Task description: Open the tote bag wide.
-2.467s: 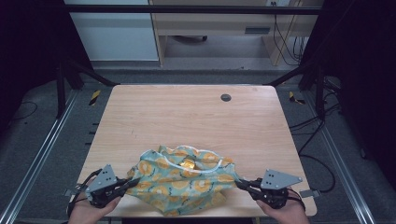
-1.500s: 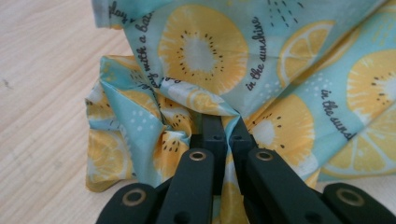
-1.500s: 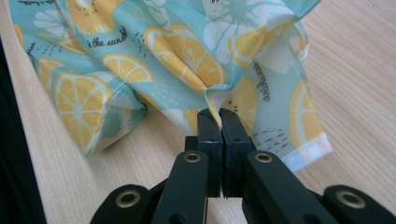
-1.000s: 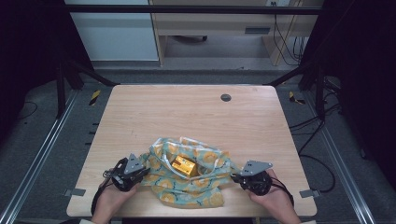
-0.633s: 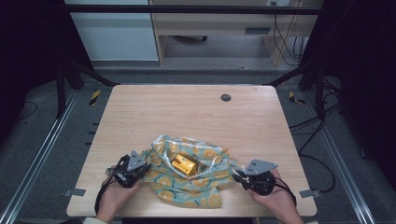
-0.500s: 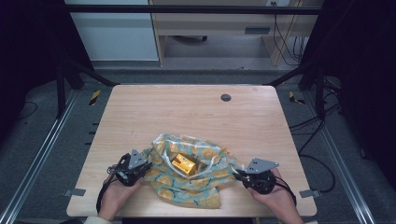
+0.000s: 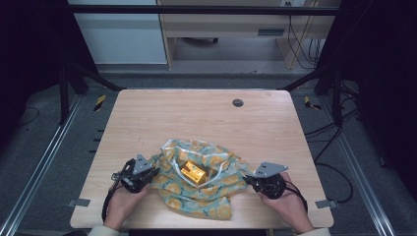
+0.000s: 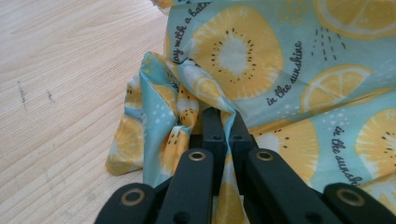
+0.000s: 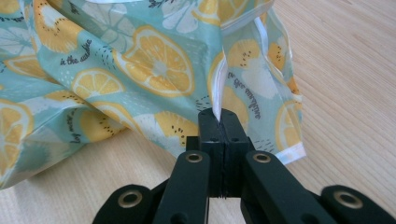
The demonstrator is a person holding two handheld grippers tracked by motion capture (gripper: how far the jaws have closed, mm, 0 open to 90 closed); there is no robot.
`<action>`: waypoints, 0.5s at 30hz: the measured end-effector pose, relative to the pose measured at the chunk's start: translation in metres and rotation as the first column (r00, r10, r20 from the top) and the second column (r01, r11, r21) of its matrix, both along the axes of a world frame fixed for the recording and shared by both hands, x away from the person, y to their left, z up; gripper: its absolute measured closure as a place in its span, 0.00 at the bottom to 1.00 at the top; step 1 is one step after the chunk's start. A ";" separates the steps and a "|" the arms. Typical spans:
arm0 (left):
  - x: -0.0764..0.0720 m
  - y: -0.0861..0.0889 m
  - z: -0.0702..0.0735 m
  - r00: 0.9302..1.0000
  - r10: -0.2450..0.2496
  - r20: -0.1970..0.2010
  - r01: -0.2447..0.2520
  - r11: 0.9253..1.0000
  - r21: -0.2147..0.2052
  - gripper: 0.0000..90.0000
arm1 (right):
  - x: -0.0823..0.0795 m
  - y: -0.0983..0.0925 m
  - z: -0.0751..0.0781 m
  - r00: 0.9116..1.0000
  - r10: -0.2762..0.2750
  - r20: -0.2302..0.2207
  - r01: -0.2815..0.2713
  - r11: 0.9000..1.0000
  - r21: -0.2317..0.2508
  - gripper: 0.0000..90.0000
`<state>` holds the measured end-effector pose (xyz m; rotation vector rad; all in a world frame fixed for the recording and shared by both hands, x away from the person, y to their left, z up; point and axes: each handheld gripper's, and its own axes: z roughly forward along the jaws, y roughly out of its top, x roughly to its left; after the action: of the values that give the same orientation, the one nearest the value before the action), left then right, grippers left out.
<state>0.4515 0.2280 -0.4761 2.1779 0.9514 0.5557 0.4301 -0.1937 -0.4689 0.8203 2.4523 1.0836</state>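
Lying crumpled on the near half of the wooden table [image 7: 196, 113] is a teal cloth bag [image 7: 196, 184] printed with lemon slices (mouth gaping upward), with a small yellow box [image 7: 193, 172] visible inside it. The left gripper [image 7: 153, 172] is clamped on a bunched fold at the bag's left edge, jaws pressed together over the fabric. The right gripper [image 7: 247, 179] pinches the bag's white-piped right edge between closed jaws.
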 end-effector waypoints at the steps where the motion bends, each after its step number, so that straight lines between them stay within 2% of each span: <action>1: 0.000 0.000 0.000 1.000 0.005 0.000 -0.005 1.000 -0.005 1.00 | 0.001 0.001 -0.001 1.000 0.001 -0.002 -0.001 1.000 0.001 1.00; 3: 0.001 0.000 0.000 1.000 0.002 0.000 -0.002 1.000 0.001 1.00 | 0.002 0.001 -0.001 1.000 0.001 -0.002 -0.001 1.000 -0.004 1.00; 5: 0.000 0.000 0.000 1.000 -0.004 -0.001 0.004 1.000 -0.013 0.99 | 0.000 0.001 -0.001 1.000 0.002 0.003 -0.002 1.000 -0.006 0.98; 6: 0.000 0.000 0.001 1.000 -0.004 0.001 0.004 1.000 -0.012 0.98 | -0.001 0.001 0.000 1.000 0.005 0.005 -0.005 1.000 0.002 0.92; 7: -0.001 0.000 0.002 1.000 -0.004 0.003 0.004 1.000 -0.016 0.97 | -0.002 -0.001 -0.001 1.000 0.004 -0.003 -0.004 1.000 0.014 0.78; 8: -0.002 -0.001 0.002 1.000 -0.005 0.007 0.005 1.000 -0.021 0.97 | -0.002 -0.001 -0.001 1.000 0.004 -0.003 -0.004 1.000 0.014 0.78; 10: -0.003 -0.002 0.003 1.000 -0.011 0.008 0.011 1.000 -0.021 0.96 | -0.003 -0.004 -0.001 1.000 -0.021 0.001 0.021 1.000 0.000 0.66; 11: -0.004 -0.002 0.004 1.000 -0.015 0.007 0.015 1.000 -0.018 0.94 | -0.004 -0.006 0.000 1.000 -0.029 0.006 0.029 0.999 0.016 0.60; 13: -0.007 -0.003 0.006 1.000 -0.021 0.016 0.021 1.000 -0.014 0.88 | -0.007 -0.011 0.004 0.999 -0.052 0.016 0.051 0.998 0.045 0.49; 14: -0.010 -0.004 0.007 0.999 -0.019 0.034 0.019 1.000 -0.014 0.83 | -0.009 -0.013 0.006 0.998 -0.058 0.022 0.057 0.997 0.053 0.45; 15: -0.012 -0.004 0.009 0.999 -0.014 0.043 0.015 1.000 -0.022 0.76 | -0.011 -0.015 0.008 0.998 -0.061 0.019 0.059 0.996 0.067 0.39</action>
<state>0.4394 0.2239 -0.4671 2.1434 0.9147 0.5798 0.4189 -0.2084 -0.4613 0.8919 2.3696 1.1520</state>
